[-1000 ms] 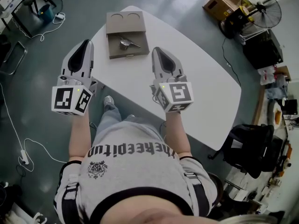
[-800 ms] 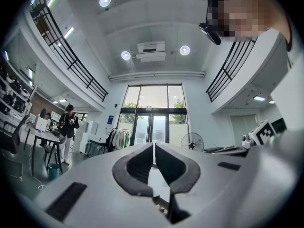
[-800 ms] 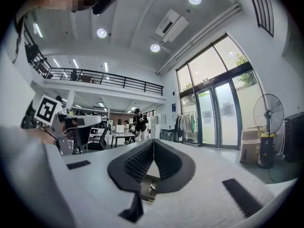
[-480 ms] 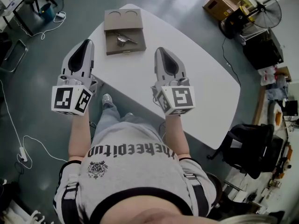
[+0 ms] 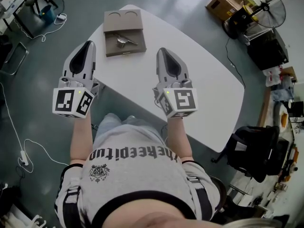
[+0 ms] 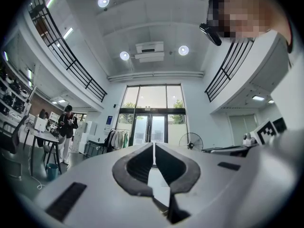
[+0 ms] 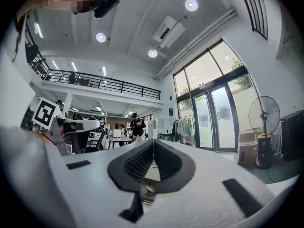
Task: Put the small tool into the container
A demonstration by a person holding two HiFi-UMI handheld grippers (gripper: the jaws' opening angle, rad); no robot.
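surface [image 5: 204, 80]: white, container [image 5: 124, 20] at far corner | tool [image 5: 124, 41]: metal, lies in container's near half; two round recesses in far half | left gripper [image 5: 88, 43]: jaws together, over surface's left edge | right gripper [image 5: 163, 50]: jaws together, above surface, apart from container

The only legible print is a line of black lettering [image 5: 133, 154] across the chest of the person's grey shirt [image 5: 142, 137]. It lies well to the near side of the small tool [image 5: 122, 41], upside down to the head camera, and appears to read "thekeepitun". Just below it, farther still from the tool, sits a small black crest [image 5: 99, 172] whose wording is too fine to make out. A blue sign [image 6: 109, 120] beside the glass doors is also too small to read.
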